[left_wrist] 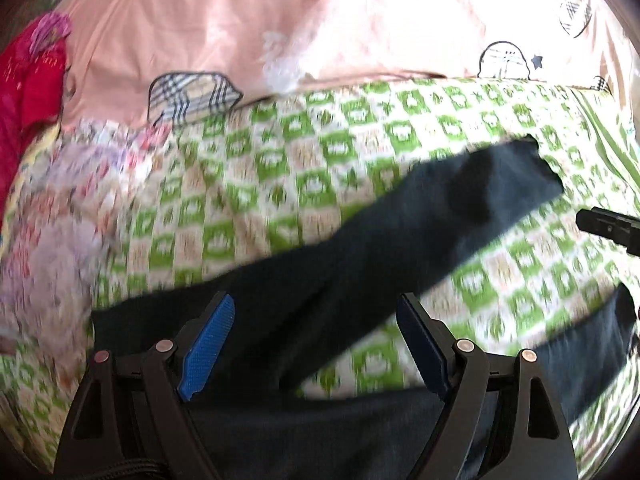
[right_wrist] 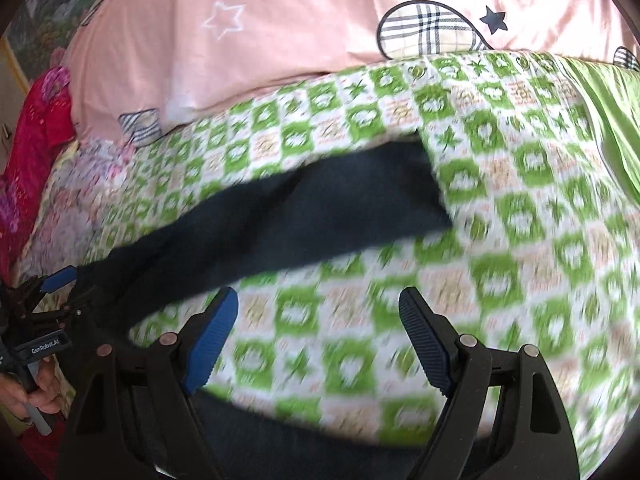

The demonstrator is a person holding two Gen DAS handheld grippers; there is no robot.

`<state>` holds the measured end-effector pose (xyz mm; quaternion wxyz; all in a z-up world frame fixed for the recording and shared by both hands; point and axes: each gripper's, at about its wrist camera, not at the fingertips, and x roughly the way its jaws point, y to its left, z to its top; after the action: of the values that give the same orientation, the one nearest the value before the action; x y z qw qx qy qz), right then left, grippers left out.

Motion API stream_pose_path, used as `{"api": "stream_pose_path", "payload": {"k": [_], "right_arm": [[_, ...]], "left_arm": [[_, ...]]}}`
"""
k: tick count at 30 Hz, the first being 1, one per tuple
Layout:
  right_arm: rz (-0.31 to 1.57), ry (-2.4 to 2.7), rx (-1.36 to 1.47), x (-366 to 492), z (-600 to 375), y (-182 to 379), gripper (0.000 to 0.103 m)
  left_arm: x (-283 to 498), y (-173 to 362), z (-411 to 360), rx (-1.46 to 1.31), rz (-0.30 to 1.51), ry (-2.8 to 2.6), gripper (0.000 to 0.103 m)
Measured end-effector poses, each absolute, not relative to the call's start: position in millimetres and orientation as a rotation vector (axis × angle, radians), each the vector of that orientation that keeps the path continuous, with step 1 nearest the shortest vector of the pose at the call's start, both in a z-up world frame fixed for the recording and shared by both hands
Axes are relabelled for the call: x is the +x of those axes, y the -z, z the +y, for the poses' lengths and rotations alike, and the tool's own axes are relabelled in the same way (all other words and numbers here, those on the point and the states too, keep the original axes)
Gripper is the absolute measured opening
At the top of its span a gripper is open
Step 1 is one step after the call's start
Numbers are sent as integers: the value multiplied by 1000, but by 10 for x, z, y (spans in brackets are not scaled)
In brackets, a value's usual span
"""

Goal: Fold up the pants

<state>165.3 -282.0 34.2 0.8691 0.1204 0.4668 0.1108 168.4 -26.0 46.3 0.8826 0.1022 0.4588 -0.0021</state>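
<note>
Dark navy pants [left_wrist: 360, 256] lie spread on a green-and-white checked bedspread [left_wrist: 280, 168]. One leg runs up to the right; the other leg [left_wrist: 580, 356] lies at the lower right. My left gripper [left_wrist: 316, 316] is open and empty above the waist end of the pants. In the right wrist view the pants [right_wrist: 304, 216] stretch from the left to the middle, and my right gripper [right_wrist: 320, 312] is open and empty over the bedspread [right_wrist: 500, 240] between the two legs. The left gripper [right_wrist: 60, 284] shows at the left edge there.
Pink pillows [left_wrist: 240, 32] with plaid patches lie along the far side of the bed. A red garment [left_wrist: 28, 88] and a flowered cloth [left_wrist: 60, 200] lie at the left. The right gripper's tip [left_wrist: 608, 224] shows at the right edge of the left wrist view.
</note>
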Motion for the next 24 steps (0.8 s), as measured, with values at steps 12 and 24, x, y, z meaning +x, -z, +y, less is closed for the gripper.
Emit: {"api": "stream_pose_path", "payload": {"k": [12,24], "right_arm": [[1023,-186,246,2598,-3243,-194,83],[1081,-239,282,3140,-3318,75,47]], "left_arm": [[2480,-205,-488,289,1022,77,83],[2799,123,-496,313,1139,156,63]]}}
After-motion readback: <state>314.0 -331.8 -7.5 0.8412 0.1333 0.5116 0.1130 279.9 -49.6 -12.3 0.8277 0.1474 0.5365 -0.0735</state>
